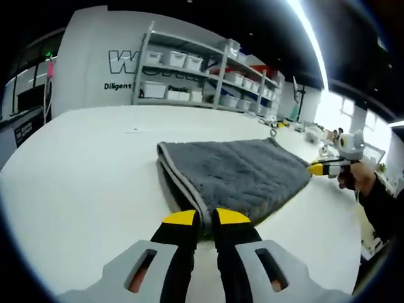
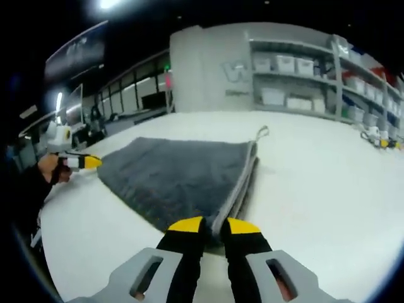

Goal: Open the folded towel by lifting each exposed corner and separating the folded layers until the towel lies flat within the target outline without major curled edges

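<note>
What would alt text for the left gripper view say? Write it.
A folded grey towel lies on a white table, its near corner pinched in the left claw. The right claw holds the far corner; shelving stands behind.

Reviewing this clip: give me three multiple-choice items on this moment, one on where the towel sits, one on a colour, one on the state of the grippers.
1. Where does the towel lie?
A. on the white table
B. on a shelf
C. on the floor

2. What colour is it?
A. red
B. grey
C. green

3. How does each gripper stand?
A. wide open above the table
B. closed on a towel corner
C. holding a box

Answers: 1 A, the cloth is spread on the tabletop. 2 B, it is grey in both views. 3 B, the left gripper and the right gripper each pinch a corner.
</note>
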A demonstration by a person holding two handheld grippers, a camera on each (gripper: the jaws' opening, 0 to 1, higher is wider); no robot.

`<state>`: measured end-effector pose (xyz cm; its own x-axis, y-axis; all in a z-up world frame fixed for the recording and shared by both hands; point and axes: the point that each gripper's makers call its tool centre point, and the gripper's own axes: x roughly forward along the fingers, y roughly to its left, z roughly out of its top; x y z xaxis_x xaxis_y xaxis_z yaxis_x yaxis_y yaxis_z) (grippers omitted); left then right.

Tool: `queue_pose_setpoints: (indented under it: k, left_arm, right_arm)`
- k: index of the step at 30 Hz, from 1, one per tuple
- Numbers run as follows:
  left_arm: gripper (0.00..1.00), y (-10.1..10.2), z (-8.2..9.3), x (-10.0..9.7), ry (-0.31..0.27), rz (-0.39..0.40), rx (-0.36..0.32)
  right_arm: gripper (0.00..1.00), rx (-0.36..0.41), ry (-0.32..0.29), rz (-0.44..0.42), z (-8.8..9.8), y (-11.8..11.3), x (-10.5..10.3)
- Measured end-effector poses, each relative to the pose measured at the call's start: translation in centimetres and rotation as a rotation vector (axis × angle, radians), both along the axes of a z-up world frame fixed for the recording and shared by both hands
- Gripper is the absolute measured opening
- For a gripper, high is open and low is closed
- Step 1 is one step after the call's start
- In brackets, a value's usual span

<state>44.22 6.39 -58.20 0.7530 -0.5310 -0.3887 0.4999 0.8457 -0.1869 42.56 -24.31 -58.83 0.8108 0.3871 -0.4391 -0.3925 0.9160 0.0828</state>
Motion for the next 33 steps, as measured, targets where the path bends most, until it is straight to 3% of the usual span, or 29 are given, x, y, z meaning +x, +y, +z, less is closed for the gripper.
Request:
queue_pose_setpoints:
  k: [11, 33]
  left_arm:
    - [0.07, 0.0, 0.3, -0.4, -0.001, -0.013, 0.003]
    - [0.05, -0.7, 0.5, -2.5, -0.008, -0.067, -0.003]
  right_arm:
    - [0.05, -0.077, 0.004, 0.021, 0.2, -0.2, 0.3]
    - [0.04, -0.112, 0.100, 0.062, 0.0, -0.6, 2.1]
